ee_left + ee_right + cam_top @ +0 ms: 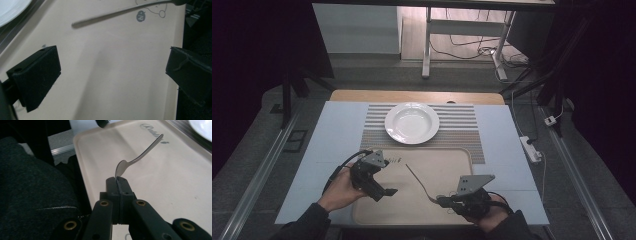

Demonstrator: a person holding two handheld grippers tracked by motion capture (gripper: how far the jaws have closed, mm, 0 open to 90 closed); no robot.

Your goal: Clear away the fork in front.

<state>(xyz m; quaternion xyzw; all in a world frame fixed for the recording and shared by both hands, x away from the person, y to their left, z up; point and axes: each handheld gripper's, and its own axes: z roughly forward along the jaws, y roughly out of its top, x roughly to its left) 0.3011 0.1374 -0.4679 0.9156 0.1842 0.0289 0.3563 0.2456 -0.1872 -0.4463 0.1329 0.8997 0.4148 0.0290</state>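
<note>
Beige tray (447, 165) just before white plate (412, 123), left gripper (388, 191) over tray's left part, right gripper (441, 200) at its near edge, clamped on fork (418, 181)

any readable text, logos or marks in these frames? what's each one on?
"hi~": small dark speech bubble printed on the beige tray, beside a line drawing cut off at the frame edge.
"Rabb...": cursive print near the tray's far edge, its end hidden behind the spoon handle.
Small dark print on the tray, high view: too small.

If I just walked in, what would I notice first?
Probably the white plate, bright on the striped mat at the far side. Nearer, the right hand-held gripper pinches a spoon by its bowl over the beige tray, and the left hand-held gripper hangs open.
</note>
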